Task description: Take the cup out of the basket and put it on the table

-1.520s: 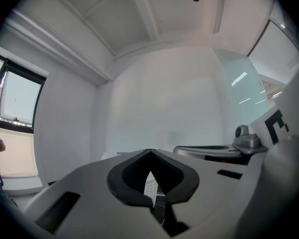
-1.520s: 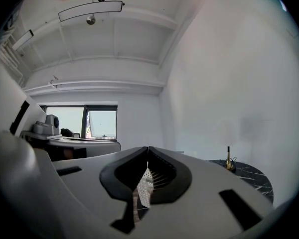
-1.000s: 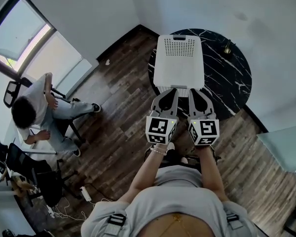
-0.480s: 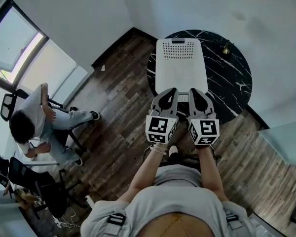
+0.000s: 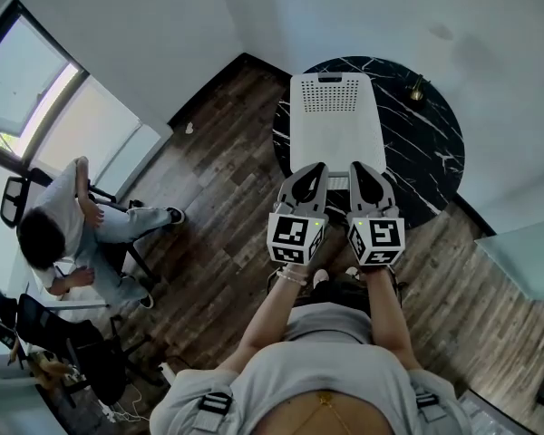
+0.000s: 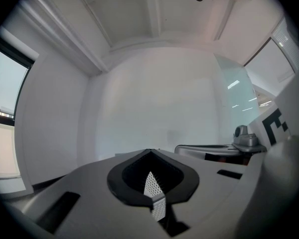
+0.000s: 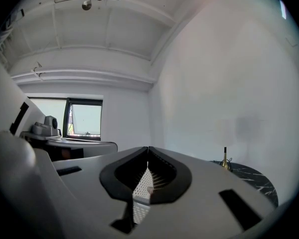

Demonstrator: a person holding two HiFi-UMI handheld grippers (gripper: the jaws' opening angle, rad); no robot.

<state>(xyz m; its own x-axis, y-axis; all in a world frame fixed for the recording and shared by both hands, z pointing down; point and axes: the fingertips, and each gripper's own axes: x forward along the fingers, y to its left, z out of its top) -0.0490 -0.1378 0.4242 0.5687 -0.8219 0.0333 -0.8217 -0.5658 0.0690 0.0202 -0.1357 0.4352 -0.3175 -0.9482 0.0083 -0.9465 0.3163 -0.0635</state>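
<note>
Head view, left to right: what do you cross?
Seated person → left gripper → right gripper → small brass object. The basket and table are left out because they overlap the grippers.

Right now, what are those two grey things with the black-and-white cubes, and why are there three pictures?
Those are two hand-held tools, not a robot. A person holds one in each hand: the left gripper and the right gripper. Each ends in two jaws that pinch, like tongs. One picture comes from a camera on the person's head, looking down. The other two come from cameras riding on each tool, looking along its jaws. In front stands a round black table with a white basket and a small brass thing on it. No cup shows in any picture. Both pairs of jaws are shut and hold nothing. Another person sits off to the side.
</note>
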